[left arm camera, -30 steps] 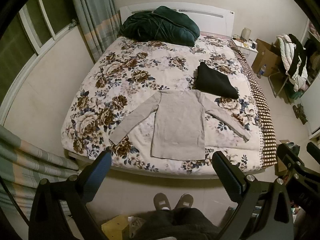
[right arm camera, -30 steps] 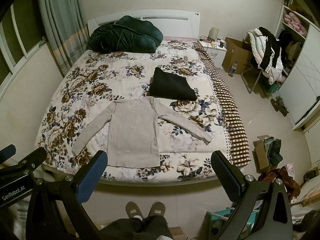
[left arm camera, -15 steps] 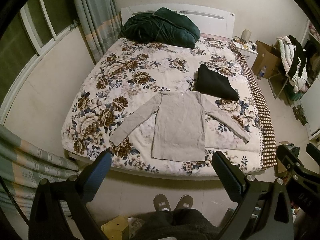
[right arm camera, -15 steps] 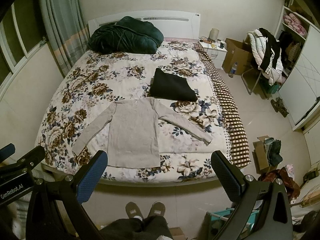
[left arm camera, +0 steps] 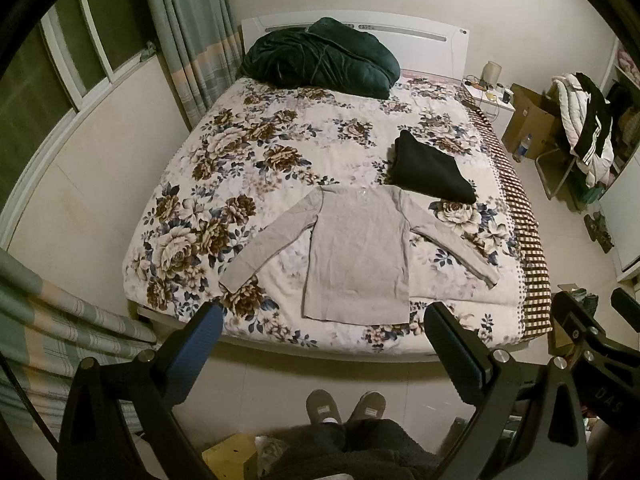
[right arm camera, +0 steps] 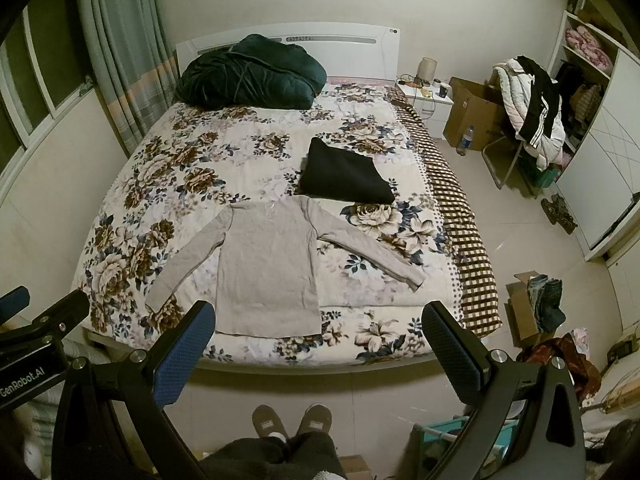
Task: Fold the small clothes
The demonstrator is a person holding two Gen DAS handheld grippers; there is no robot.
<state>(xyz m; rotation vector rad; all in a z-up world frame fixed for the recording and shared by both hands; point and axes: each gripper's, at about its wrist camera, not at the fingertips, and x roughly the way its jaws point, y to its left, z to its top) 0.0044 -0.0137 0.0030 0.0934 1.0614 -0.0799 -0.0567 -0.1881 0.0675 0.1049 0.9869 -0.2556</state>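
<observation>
A small grey long-sleeved shirt (left arm camera: 358, 252) lies flat on the floral bedspread (left arm camera: 224, 184) near the foot of the bed, sleeves spread out to both sides. It also shows in the right wrist view (right arm camera: 268, 268). A folded black garment (left arm camera: 430, 172) lies just beyond its right shoulder, and shows in the right wrist view too (right arm camera: 344, 176). My left gripper (left arm camera: 324, 344) is open and empty, held high above the floor in front of the bed. My right gripper (right arm camera: 318, 344) is open and empty at about the same height.
A dark green quilt (left arm camera: 320, 58) is piled at the headboard. Curtains (left arm camera: 192, 40) hang on the left. A nightstand (right arm camera: 428, 98), cardboard box (right arm camera: 474, 114) and chair with jackets (right arm camera: 532, 100) stand right of the bed. My slippered feet (right arm camera: 292, 420) are on the tiled floor.
Both grippers have risen or tilted slightly, so the bed sits a little lower in view. The clothes have not moved.
</observation>
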